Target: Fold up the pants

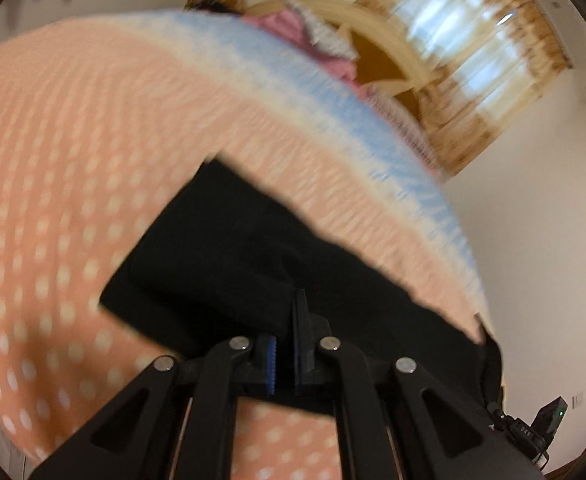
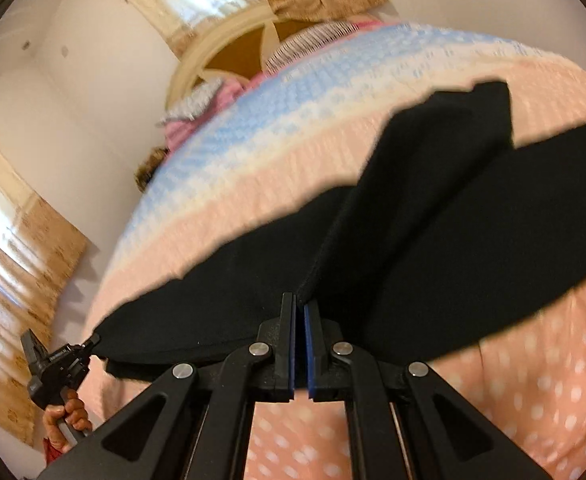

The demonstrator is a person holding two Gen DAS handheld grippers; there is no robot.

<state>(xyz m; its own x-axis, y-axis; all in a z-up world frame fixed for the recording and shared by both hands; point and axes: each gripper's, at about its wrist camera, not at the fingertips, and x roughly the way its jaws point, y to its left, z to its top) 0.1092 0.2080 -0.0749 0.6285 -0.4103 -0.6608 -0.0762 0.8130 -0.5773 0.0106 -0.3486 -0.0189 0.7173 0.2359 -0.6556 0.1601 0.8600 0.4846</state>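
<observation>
Black pants point(image 2: 433, 216) pinched by both grippers; labels unreadable.

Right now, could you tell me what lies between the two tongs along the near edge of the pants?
Only the pants' own black cloth: in the right wrist view it stretches from the right tongs to the left tongs.

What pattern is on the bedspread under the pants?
Peach-pink bedspread with white dots, then a blue band farther off; clearest in the right wrist view, beneath the black pants.
</observation>
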